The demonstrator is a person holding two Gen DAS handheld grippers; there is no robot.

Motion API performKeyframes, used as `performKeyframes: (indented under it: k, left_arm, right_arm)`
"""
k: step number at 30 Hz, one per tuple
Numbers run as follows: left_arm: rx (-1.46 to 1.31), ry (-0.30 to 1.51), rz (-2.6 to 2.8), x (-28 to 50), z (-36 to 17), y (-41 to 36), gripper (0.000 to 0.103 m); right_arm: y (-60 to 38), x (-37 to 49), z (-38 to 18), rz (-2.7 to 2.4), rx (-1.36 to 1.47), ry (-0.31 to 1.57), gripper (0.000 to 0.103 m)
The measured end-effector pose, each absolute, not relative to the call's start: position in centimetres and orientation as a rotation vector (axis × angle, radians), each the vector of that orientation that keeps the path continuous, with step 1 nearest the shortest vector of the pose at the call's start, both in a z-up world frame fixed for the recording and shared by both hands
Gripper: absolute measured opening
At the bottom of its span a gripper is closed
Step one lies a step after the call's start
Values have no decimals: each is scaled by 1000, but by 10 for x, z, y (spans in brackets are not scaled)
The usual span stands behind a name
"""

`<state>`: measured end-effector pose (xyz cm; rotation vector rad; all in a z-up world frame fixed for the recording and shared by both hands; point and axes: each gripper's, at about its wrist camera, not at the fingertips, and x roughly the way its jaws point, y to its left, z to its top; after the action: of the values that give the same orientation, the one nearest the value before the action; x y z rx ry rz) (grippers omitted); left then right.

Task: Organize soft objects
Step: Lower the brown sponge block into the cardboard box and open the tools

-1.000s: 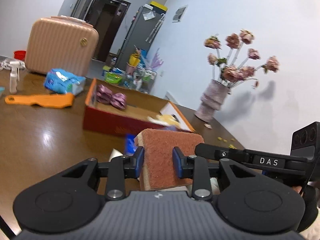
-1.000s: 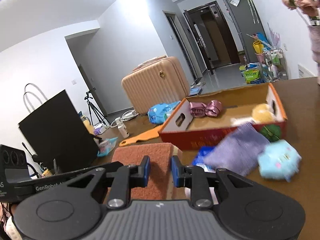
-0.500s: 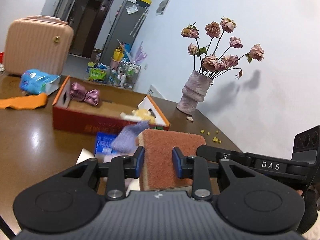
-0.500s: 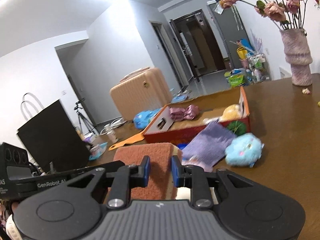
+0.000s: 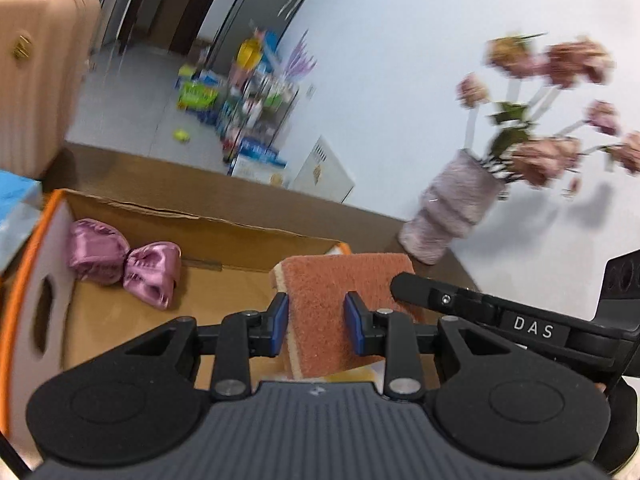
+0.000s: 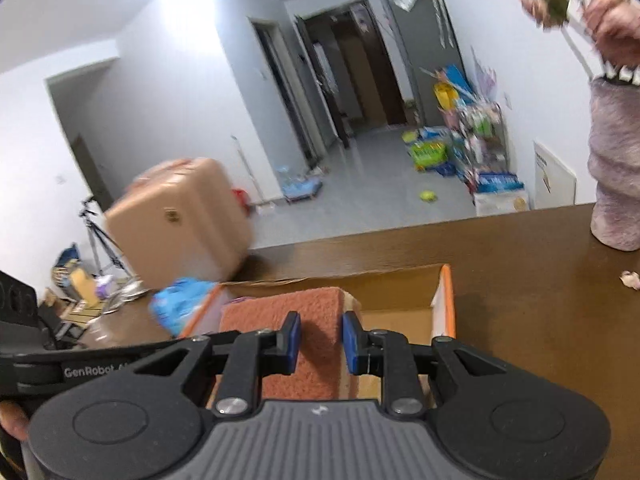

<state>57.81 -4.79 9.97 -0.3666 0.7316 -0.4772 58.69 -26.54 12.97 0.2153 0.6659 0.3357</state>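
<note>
progress: mid | both grippers, left (image 5: 316, 328) and right (image 6: 318, 338), clamp one sponge (image 5: 344, 300) above box (image 5: 224, 236) (pink bow (image 5: 124, 266) already inside) | left: release.

A coarse, fibrous rust-red scouring sponge (image 5: 340, 304), backed by pale foam, was pictured above a matt corrugated cardboard box (image 5: 224, 236). A glossy pink satin bow (image 5: 124, 266) was seen inside it. The brown wooden surface (image 6: 520, 264) was polished; the vase (image 5: 452, 212) looked rough and ridged.
</note>
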Motion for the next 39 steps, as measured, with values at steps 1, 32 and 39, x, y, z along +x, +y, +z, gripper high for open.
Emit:
performKeyframes:
  k: [1,32,39]
  left_arm:
    - [-362,751,-470,598,91,-52,30]
    - [-28,700,-297,557,147,-46,50]
    - [66,590,-281,462,199,-38,62]
  right_arm:
    - [-267,605,122,323,216,675,22]
    - [-229,593,173,253,-110,694,46]
    - [-234,505,230,283,-118,608,55]
